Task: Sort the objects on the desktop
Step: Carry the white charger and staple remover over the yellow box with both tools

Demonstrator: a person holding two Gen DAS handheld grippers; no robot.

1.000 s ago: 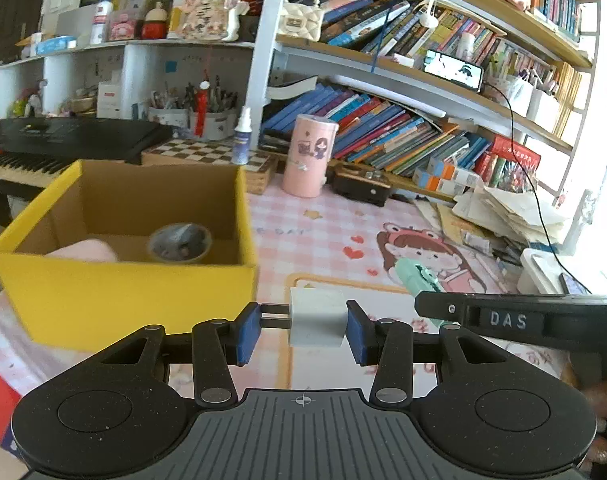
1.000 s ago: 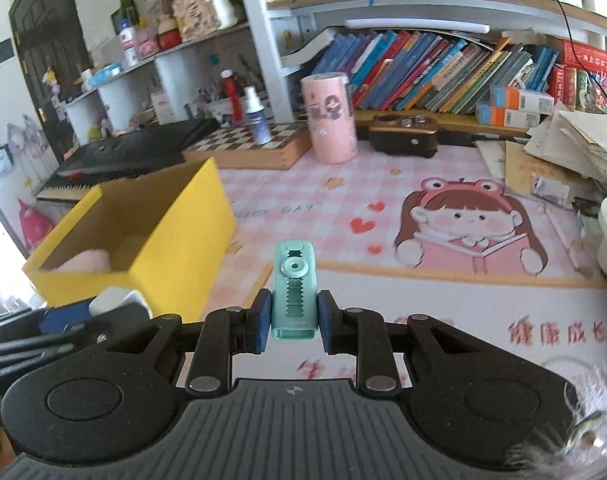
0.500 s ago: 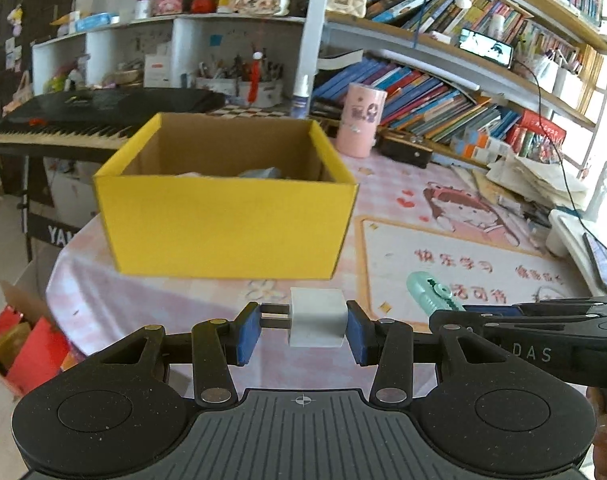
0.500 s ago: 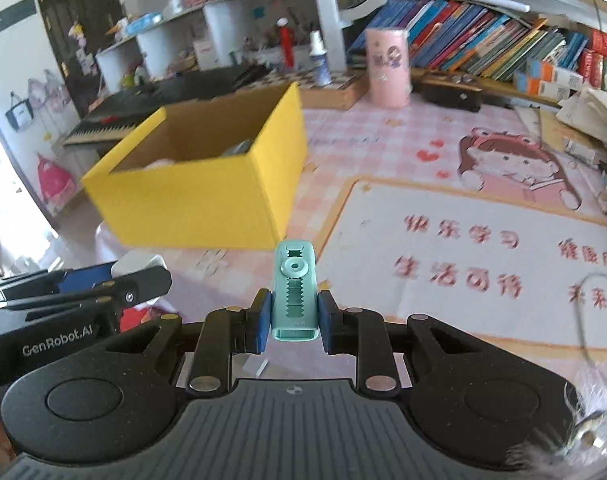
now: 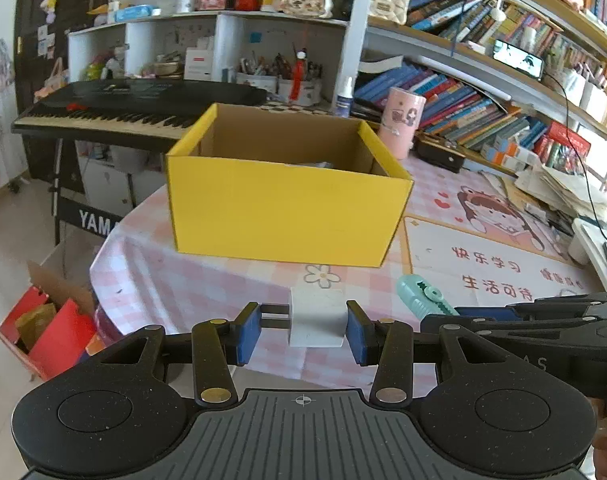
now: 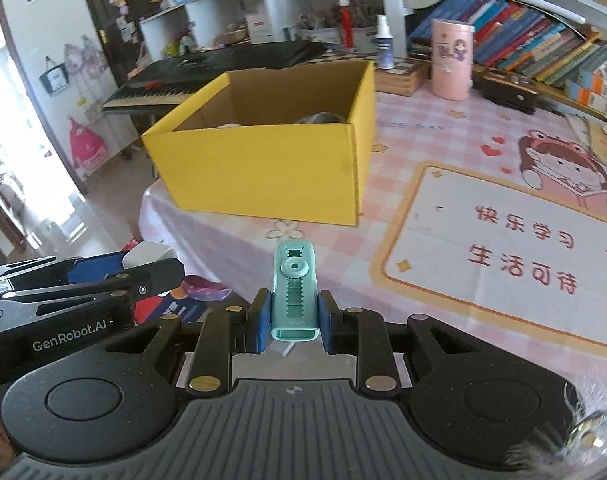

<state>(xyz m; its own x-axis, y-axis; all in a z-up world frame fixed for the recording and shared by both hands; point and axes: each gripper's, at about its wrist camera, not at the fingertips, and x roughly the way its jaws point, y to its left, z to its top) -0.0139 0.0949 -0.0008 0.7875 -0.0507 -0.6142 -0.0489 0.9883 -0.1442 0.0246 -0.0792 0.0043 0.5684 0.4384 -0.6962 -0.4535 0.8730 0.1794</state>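
My left gripper (image 5: 303,330) is shut on a small white block (image 5: 317,317), held above the near table edge in front of the yellow cardboard box (image 5: 281,216). My right gripper (image 6: 293,322) is shut on a teal clip-like tool (image 6: 294,294), held over the table edge to the right of the left gripper. The teal tool also shows in the left wrist view (image 5: 419,300). The white block also shows in the right wrist view (image 6: 147,252). The box (image 6: 263,172) is open at the top, with a few things partly hidden inside.
A pink checked tablecloth with a cartoon mat (image 6: 503,240) covers the table. A pink cylinder (image 5: 401,120), a dark case (image 5: 439,152), a spray bottle (image 6: 383,42) and bookshelves stand at the back. A keyboard (image 5: 115,108) is left of the table; red bags (image 5: 47,332) lie on the floor.
Both grippers have pulled back from the yellow box toward the near table edge, still holding the white block and the teal tool. The box now looks farther away.
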